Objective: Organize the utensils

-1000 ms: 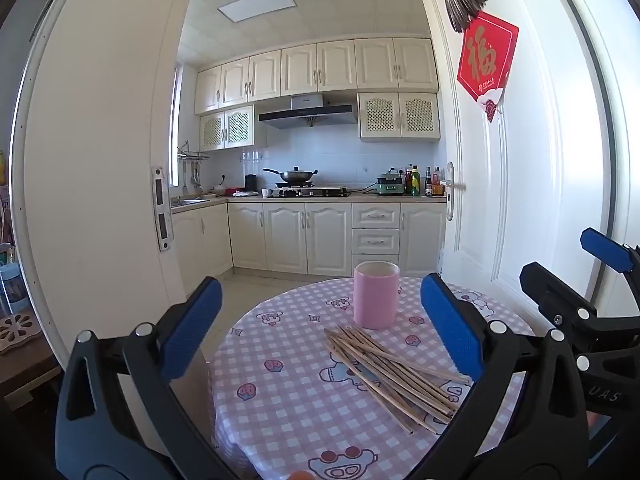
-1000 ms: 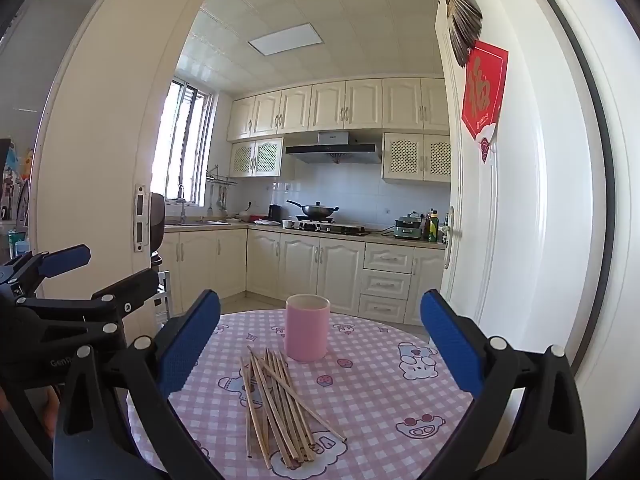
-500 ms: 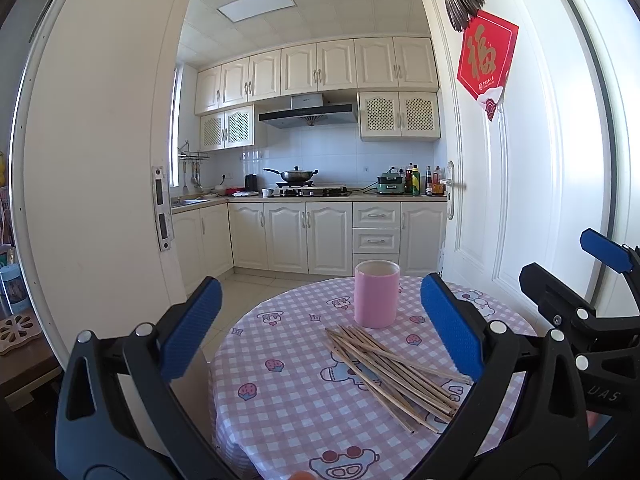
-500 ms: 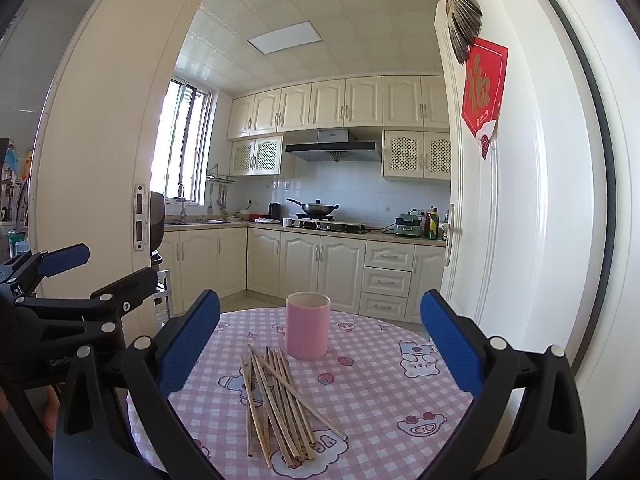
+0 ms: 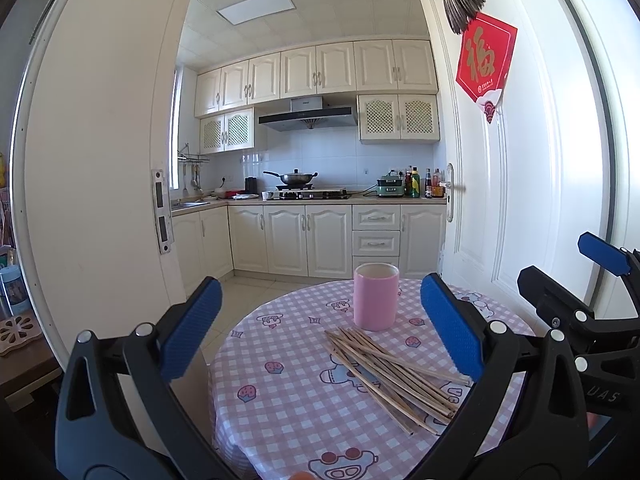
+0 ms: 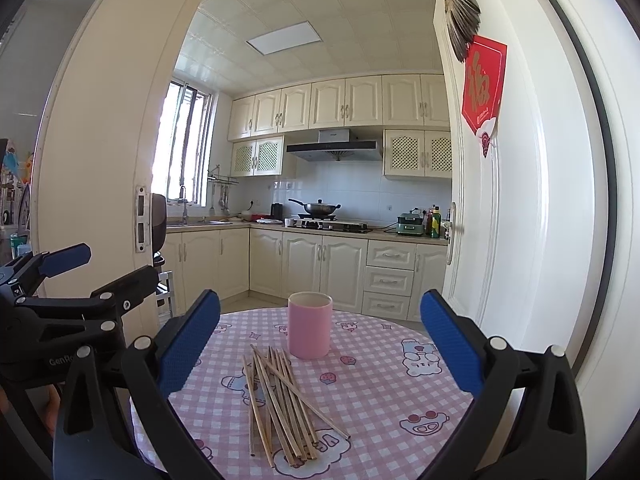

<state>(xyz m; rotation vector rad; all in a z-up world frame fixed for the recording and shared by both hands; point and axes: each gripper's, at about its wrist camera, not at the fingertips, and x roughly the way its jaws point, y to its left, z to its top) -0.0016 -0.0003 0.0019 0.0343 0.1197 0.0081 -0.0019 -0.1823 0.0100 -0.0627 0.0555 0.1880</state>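
Pink-checked cloth covers the round table [image 5: 280,400] in the left wrist view; the left gripper [image 5: 320,332] hovers wide open above its near edge, holding nothing. Thin wooden chopsticks [image 5: 392,376] lie loosely heaped just before the smooth pink cup [image 5: 375,298].

From the right wrist, the right gripper [image 6: 320,344] likewise gapes, empty, over the cloth, bare room right of the sticks.

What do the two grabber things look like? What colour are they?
The left gripper and right gripper match: black plastic frames with cut-out holes and silver round rivets. Each finger ends in a long blue pad with a bumpy texture. White letters are printed on the black bodies, only partly readable. No cables or sleeves show.
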